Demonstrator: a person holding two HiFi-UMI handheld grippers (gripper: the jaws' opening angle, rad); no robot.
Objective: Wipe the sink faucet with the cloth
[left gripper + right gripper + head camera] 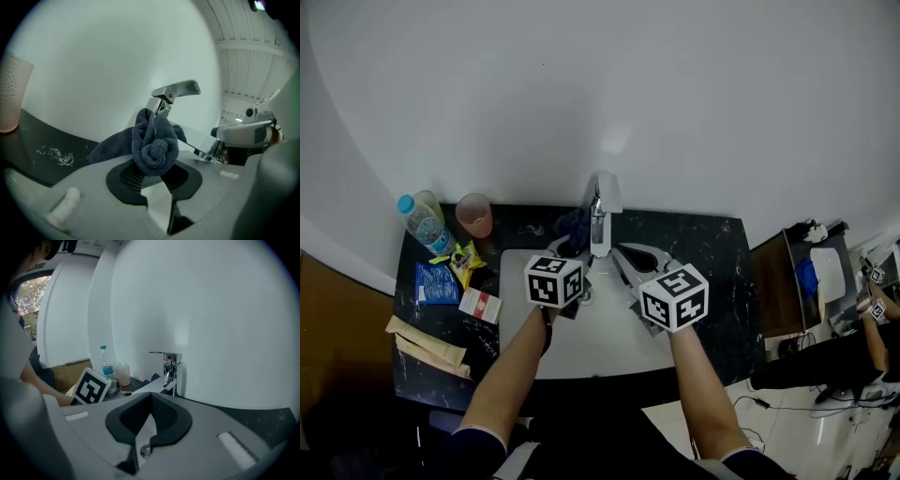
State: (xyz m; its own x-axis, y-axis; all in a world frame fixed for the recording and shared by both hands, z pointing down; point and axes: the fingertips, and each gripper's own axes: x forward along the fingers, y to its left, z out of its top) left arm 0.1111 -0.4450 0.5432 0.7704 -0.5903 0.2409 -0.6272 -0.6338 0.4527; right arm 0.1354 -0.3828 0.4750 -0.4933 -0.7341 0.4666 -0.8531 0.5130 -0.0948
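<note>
Gripping the dark blue cloth [154, 145] with my left tool [154, 171], wadded into a ball between the jaws and pushed up against the faucet [176, 90] body just under its lever. My right tool [150, 398] is pinched closed with nothing in it, hovering over the white sink [600, 349] right of the spout. Further back on the dark worktop [712, 251], left side, there's a water bottle [424, 225] and a pink cup [474, 215].

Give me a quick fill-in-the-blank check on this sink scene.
The left gripper is shut on the dark ___. That bundle touches the chrome ___. The right gripper holds ___. Beside the pink cup stands a water ___.
Missing: cloth; faucet; nothing; bottle.
</note>
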